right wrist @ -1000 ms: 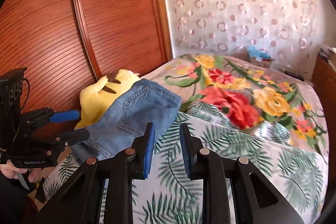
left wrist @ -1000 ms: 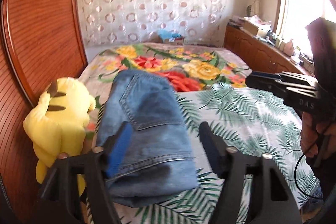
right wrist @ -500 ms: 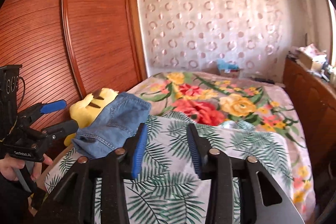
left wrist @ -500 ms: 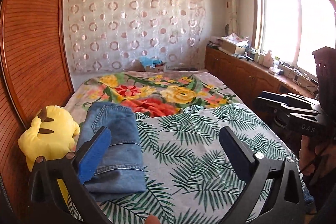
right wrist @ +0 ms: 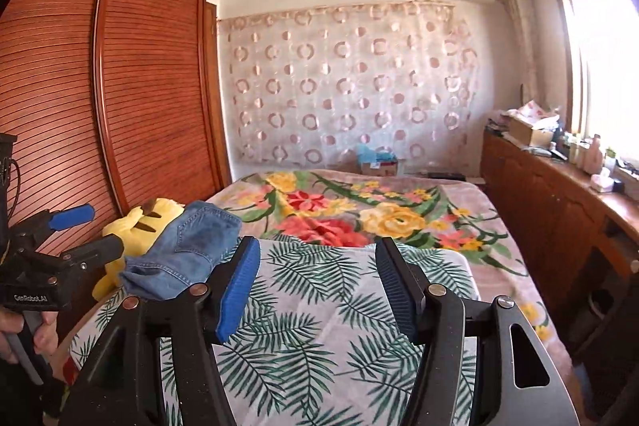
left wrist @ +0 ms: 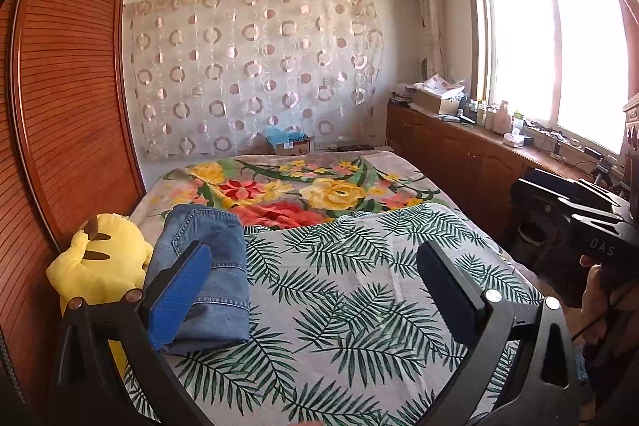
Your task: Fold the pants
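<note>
1. A yellow plush toy (left wrist: 100,258) is lying at the left edge of the bed (left wrist: 359,306), against the wooden wardrobe (left wrist: 72,106).
2. The folded pants (left wrist: 203,274), blue denim, are lying just beside the plush toy and touching it, near the left edge of the bed, partly on the palm-leaf sheet (left wrist: 339,326) and partly on the floral blanket (left wrist: 311,186).
3. The left gripper (left wrist: 315,286) is hovering above the near part of the bed, pointing toward the far wall, its jaws spread wide and holding nothing. Its blue left pad is showing in front of the pants without gripping them. In the right wrist view a hand (right wrist: 24,330) is gripping its handle at the left.
4. The right gripper (right wrist: 317,290) is hovering over the palm-leaf sheet, also aiming at the far wall, its jaws standing wide apart and empty. In the left wrist view it is reaching in from the right, off the right edge of the bed, with a hand (left wrist: 599,290) on its handle.
</note>
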The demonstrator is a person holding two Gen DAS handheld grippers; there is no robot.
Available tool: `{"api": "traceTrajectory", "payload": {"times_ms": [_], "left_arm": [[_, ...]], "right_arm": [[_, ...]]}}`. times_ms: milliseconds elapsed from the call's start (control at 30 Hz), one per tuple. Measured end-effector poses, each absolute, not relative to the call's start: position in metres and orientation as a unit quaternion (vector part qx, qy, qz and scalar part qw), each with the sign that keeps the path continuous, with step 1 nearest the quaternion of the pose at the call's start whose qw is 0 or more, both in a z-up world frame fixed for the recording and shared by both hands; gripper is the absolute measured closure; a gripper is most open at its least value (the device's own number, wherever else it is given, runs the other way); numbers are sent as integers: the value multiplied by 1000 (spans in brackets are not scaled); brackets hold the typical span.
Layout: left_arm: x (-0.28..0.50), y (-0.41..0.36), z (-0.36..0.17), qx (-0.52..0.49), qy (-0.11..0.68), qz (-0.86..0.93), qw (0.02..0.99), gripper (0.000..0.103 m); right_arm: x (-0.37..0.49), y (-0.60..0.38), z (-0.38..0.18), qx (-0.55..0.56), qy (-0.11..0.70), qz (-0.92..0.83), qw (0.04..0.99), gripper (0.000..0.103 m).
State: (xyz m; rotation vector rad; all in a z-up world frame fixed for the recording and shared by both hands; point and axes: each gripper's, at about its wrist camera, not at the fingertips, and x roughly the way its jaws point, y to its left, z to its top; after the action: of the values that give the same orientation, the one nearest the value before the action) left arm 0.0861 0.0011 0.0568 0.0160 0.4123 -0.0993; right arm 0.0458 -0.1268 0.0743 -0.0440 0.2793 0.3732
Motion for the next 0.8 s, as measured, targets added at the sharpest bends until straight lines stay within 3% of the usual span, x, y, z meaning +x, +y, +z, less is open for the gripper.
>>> {"api": "traceTrajectory", "payload": {"times_ms": [800], "left_arm": [[57,5,57,2,201,-28,979,0]], "right_arm": [[11,-119,61,-8,132,167,977,41]]}}
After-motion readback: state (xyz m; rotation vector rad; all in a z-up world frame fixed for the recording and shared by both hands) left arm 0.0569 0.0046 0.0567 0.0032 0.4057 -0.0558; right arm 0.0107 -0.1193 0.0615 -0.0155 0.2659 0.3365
